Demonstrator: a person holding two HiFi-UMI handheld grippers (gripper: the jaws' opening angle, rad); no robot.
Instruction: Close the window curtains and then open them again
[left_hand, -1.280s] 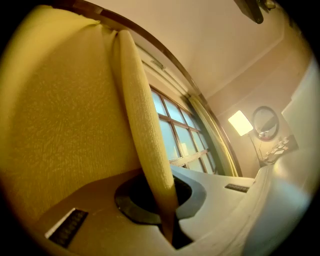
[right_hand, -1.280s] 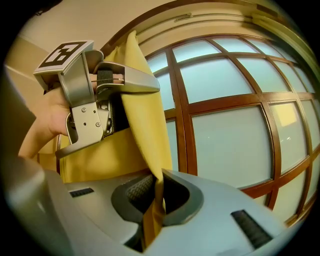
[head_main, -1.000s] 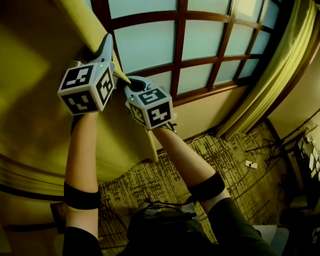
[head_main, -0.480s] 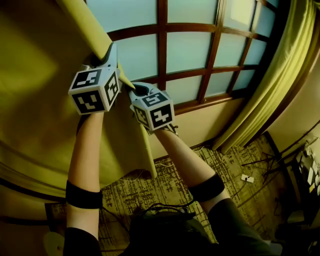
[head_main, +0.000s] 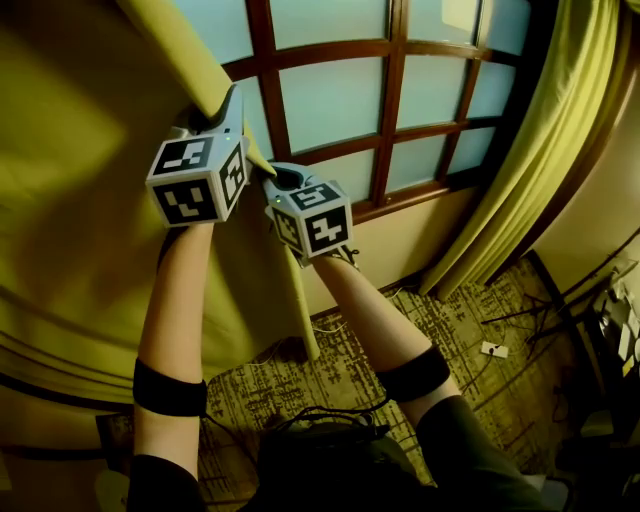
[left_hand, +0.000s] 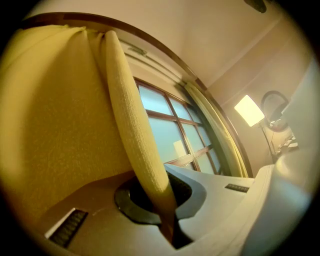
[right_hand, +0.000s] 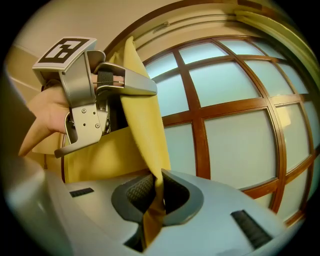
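The head view looks steeply down over the person's arms (head_main: 175, 300) at the curtain (head_main: 80, 200), window (head_main: 330, 100) and carpet (head_main: 470, 320). Each gripper view sits very close behind its own fingers (right_hand: 135, 192), facing the far window. All three share the curtain edge and panes. The right gripper view also catches the left gripper (right_hand: 120, 82) at its left.

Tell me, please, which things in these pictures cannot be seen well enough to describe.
- Head view: the top of the yellow fabric curtain is cut off by the upper edge.
- All views: what lies outside the brown wood-framed window, because its panes are frosted.
- Head view: the small things on the patterned carpet near the right edge are dark and too small.
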